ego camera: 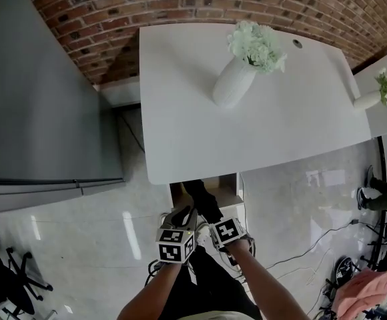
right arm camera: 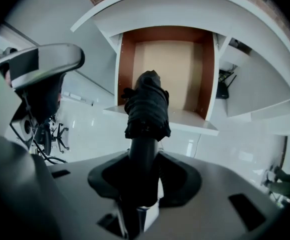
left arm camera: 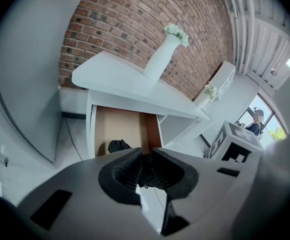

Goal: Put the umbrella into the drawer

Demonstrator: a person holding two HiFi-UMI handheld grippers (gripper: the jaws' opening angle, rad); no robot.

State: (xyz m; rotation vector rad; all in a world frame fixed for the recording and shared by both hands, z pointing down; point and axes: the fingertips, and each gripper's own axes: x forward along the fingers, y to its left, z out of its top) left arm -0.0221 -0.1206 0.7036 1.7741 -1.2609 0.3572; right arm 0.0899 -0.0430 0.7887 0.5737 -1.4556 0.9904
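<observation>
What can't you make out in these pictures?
- Inside of the drawer: head view, the desk and umbrella cover most.
- Far end of the umbrella: right gripper view, its own cloth hides it.
- Dark thing between the jaws of the left gripper: left gripper view, too shadowed to name.

Seen from above, a white desk (ego camera: pixel 300 132) holds a vase (ego camera: pixel 233 83) of pale flowers, and below its near edge the left gripper (ego camera: pixel 183 217) and right gripper (ego camera: pixel 211 220) flank a black umbrella (ego camera: pixel 201 199) over an open drawer (ego camera: pixel 232 187).

white vase (ego camera: pixel 233 84): on desk (ego camera: pixel 300 122) | brick wall (ego camera: pixel 180 2): behind desk
</observation>
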